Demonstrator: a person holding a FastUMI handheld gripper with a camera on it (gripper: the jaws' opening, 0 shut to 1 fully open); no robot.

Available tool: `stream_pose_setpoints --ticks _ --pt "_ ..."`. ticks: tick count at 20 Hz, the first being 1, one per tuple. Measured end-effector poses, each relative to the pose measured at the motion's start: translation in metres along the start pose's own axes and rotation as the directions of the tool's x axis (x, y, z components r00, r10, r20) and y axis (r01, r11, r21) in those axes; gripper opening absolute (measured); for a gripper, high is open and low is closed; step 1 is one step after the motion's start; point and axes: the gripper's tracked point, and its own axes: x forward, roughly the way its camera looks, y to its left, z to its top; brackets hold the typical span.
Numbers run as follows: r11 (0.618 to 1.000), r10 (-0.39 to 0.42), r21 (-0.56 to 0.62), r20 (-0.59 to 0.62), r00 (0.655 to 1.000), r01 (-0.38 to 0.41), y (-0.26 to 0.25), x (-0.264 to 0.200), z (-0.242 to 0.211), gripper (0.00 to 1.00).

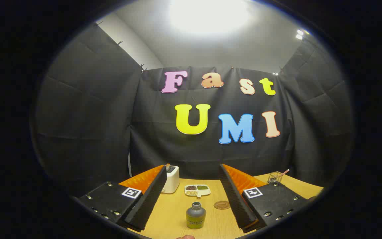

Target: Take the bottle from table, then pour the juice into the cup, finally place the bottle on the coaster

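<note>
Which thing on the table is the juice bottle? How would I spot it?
Look at the wooden table between the open gripper's two black fingers. The bottle stands upright there, nearest of all, before the divided dish and round coaster. It alone is tall, grey-capped, with a yellow-green label.

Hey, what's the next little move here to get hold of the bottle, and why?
Probably ease the claw forward and down. Its fingers are open, and the bottle stands upright on the table between them, untouched. The pads need to flank its body before closing.
</note>
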Motion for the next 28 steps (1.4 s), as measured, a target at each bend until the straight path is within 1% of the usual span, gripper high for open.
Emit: stream_pose_setpoints --ticks 7,13,22,28 --pt "1.0 0.01 -0.021 -0.019 1.0 -0.01 0.01 0.014 -0.013 0.97" --pt "1.0 0.013 -0.016 -0.037 0.999 -0.014 0.015 0.025 -0.02 0.97" --pt "1.0 0.01 -0.022 -0.021 1.0 -0.01 0.022 0.034 -0.022 0.96" --pt "1.0 -0.011 0.008 -0.042 0.999 0.012 0.026 0.036 -0.049 0.97"
